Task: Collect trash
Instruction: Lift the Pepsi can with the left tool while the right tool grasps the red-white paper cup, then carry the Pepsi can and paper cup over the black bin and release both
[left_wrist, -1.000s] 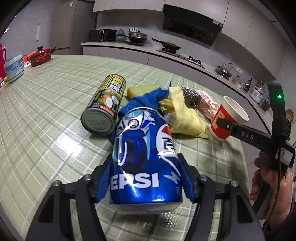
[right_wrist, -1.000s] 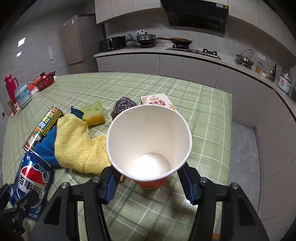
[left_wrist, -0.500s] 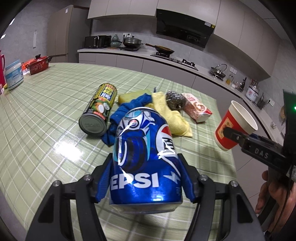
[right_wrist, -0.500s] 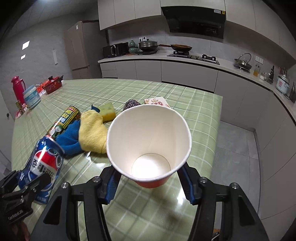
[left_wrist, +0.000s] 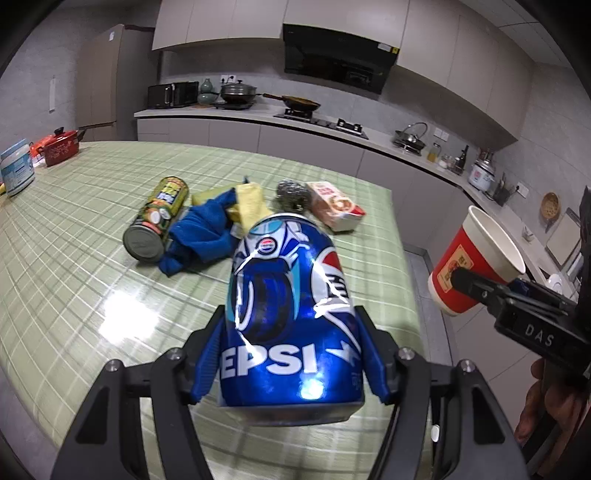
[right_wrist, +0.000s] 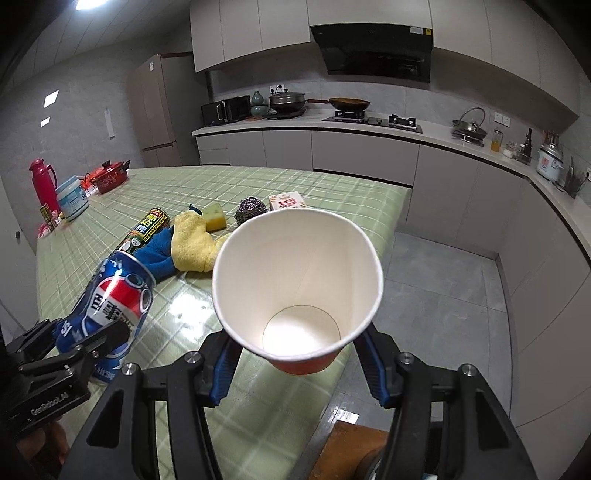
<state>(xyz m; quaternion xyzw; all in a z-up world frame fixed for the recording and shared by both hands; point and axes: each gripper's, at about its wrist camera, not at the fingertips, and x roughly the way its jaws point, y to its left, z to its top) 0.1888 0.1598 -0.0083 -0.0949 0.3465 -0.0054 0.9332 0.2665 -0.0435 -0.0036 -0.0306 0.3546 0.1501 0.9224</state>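
My left gripper (left_wrist: 291, 354) is shut on a blue Pepsi can (left_wrist: 291, 317) and holds it in the air above the near part of the table; the can also shows in the right wrist view (right_wrist: 110, 299). My right gripper (right_wrist: 299, 354) is shut on an empty red paper cup (right_wrist: 295, 284), held in the air past the table's right edge; the cup also shows in the left wrist view (left_wrist: 472, 266). On the green checked table (left_wrist: 74, 258) lie a green-yellow can (left_wrist: 157, 218) on its side and a pink carton (left_wrist: 336, 206).
A blue cloth (left_wrist: 203, 232), a yellow cloth (left_wrist: 251, 203), a yellow sponge (right_wrist: 216, 218) and a steel scourer (left_wrist: 291, 194) lie among the trash. A red pot (left_wrist: 59, 149) and a white tub (left_wrist: 16, 171) stand at the table's far left. Grey floor (right_wrist: 443, 295) lies to the right.
Both grippers have risen and drawn back from the table with the can and the cup. The cup has moved out past the table's right edge.
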